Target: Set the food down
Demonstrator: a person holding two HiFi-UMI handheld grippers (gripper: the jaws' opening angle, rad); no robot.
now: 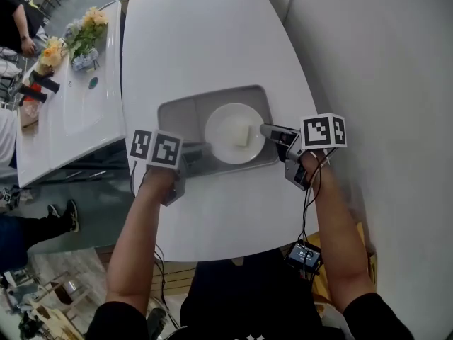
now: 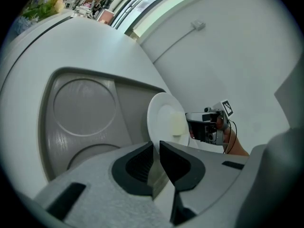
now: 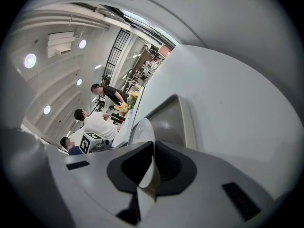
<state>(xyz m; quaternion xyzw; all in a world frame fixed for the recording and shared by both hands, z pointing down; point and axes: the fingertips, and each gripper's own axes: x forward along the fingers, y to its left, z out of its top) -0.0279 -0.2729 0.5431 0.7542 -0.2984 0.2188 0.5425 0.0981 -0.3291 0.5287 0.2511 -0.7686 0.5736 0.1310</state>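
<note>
A white plate [image 1: 221,122] carries a pale block of food [image 1: 242,134] and rests in a grey tray [image 1: 177,112] on the white table [image 1: 212,34]. My right gripper [image 1: 267,129] is shut on the plate's right rim; the thin plate edge [image 3: 142,132] runs between its jaws [image 3: 153,165]. My left gripper [image 1: 198,153] is shut on the tray's near-left rim. In the left gripper view its jaws [image 2: 156,151] pinch the tray edge, with the tray [image 2: 85,103], plate [image 2: 161,113], food [image 2: 178,124] and right gripper [image 2: 190,121] beyond.
A pale wall [image 1: 382,48] runs close along the table's right side. To the left stands a second white table with flowers [image 1: 88,30] and dark objects [image 1: 39,83]. People [image 3: 102,122] stand in the background. The table's front edge is near my body.
</note>
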